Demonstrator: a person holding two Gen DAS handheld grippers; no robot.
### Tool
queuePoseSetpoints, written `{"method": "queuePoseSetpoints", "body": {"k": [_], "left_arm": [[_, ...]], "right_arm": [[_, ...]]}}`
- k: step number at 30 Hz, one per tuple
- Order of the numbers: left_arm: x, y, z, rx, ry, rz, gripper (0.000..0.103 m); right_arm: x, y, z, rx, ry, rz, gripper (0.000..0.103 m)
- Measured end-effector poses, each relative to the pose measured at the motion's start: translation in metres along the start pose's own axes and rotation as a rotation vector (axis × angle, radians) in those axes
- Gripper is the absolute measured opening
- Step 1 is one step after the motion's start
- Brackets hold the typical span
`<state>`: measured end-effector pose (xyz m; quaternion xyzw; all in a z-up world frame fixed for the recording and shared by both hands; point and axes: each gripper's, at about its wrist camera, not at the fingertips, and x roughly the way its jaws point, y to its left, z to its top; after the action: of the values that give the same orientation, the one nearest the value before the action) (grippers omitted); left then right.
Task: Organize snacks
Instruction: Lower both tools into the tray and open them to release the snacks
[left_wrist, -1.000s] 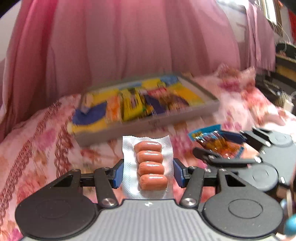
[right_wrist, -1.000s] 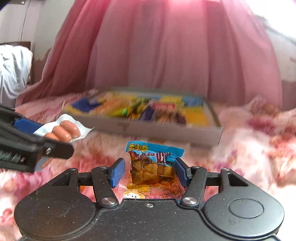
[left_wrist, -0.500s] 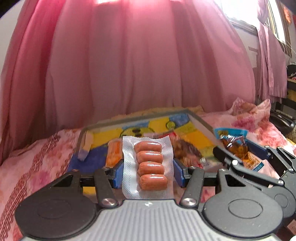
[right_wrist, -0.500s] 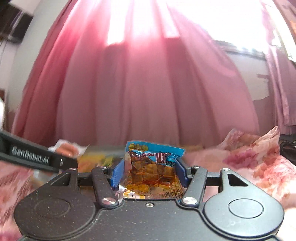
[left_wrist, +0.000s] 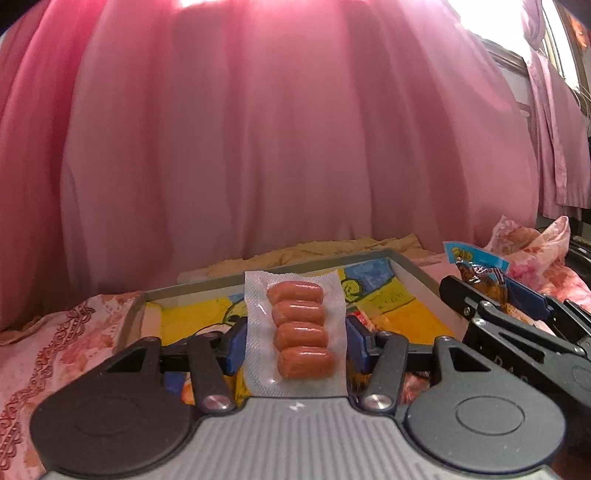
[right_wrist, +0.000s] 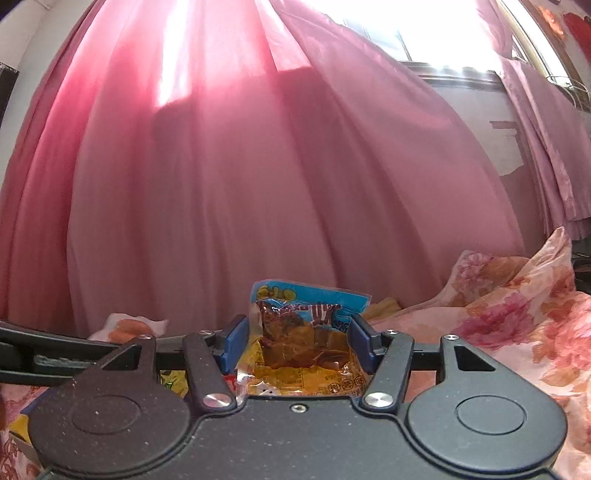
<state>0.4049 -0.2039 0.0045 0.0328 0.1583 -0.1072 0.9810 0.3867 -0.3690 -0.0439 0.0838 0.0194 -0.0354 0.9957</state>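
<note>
- The grey shallow rectangular tray (left_wrist: 417, 271) lies straight ahead of the left claw (left_wrist: 295, 343) on the pink floral bedspread (left_wrist: 55, 343); its floor is packed with yellow and blue snack packets (left_wrist: 399, 295), leaving little bare room inside.
- The clear sealed pack of four small sausages (left_wrist: 299, 328) fills the gap between the left claw's blue pads.
- The right claw (left_wrist: 517, 306), gripping a blue and orange snack pouch (left_wrist: 476, 264), crowds the tray's right rim, close beside the left claw.
- The pink pleated curtain (left_wrist: 277, 129) walls off everything behind the tray.
- The rumpled floral bedding (right_wrist: 517, 306) rises at the right.
- Above the tray, the air is open.
</note>
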Motion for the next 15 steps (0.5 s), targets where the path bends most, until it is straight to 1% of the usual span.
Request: {"method": "queuePoseSetpoints", "body": {"k": [4, 11, 15], "left_arm": [[0.014, -0.001, 0.001, -0.018, 0.004, 0.0, 0.058], [0.027, 0.012, -0.003, -0.108, 0.032, -0.006, 0.058], [0.034, 0.022, -0.009, -0.146, 0.069, 0.001, 0.058]], "right_arm": [[0.009, 0.003, -0.002, -0.027, 0.01, 0.005, 0.06], [0.023, 0.002, -0.01, -0.039, 0.085, 0.0, 0.06], [0.03, 0.004, -0.017, -0.048, 0.126, -0.009, 0.061]]}}
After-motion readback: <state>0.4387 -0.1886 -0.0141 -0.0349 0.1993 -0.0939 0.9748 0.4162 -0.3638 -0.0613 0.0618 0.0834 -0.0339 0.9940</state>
